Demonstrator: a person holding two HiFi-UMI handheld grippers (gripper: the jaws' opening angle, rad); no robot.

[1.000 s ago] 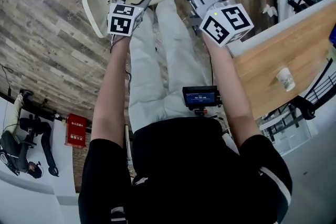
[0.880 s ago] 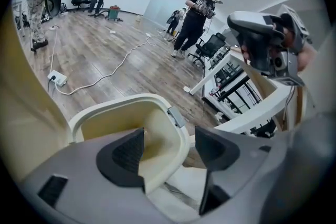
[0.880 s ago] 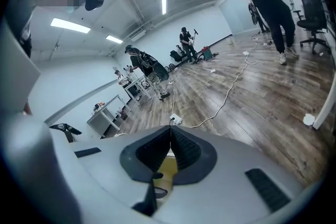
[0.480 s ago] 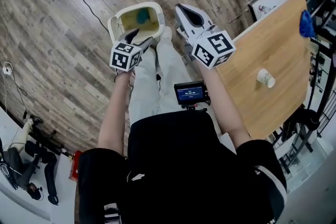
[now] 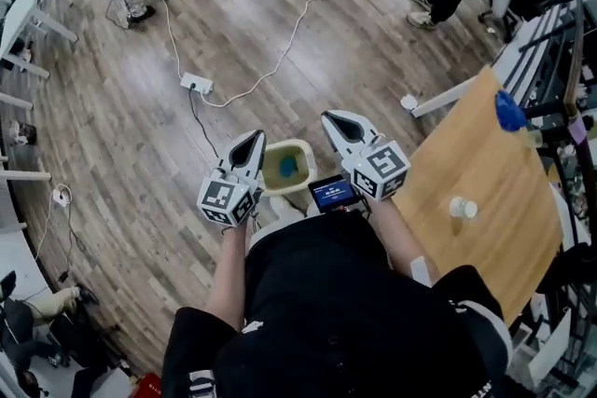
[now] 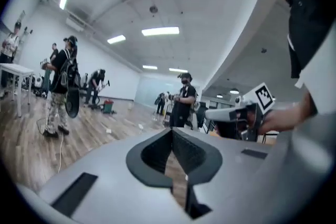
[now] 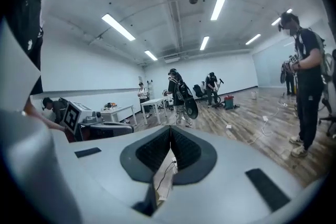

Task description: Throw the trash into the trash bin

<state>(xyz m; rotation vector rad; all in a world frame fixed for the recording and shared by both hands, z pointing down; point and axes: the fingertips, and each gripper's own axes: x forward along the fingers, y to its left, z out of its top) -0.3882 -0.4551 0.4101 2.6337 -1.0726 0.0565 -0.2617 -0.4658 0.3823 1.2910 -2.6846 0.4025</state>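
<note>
The cream trash bin [image 5: 303, 150] stands open on the wooden floor far below, between my two grippers, and a blue piece of trash [image 5: 287, 166] lies inside it. Raised well above it, my left gripper [image 5: 248, 147] is shut with nothing between its pads [image 6: 157, 152]. Level with it on the other side, my right gripper [image 5: 340, 124] is also shut and empty; in the right gripper view its pads [image 7: 185, 148] meet at the tip. Both point out across the room. Each gripper view shows the other gripper to one side: the right gripper [image 6: 237, 113], the left gripper [image 7: 90, 126].
A wooden table [image 5: 485, 168] stands at the right with a small white cup [image 5: 462, 208] and a blue object [image 5: 509, 112]. A power strip [image 5: 196, 83] with a white cable lies on the floor ahead. Other people stand and sit at the room's far side.
Both grippers have risen high above the bin as the person stood up. The left jaws, open over the bin before, have closed. The blue trash stays in the bin.
</note>
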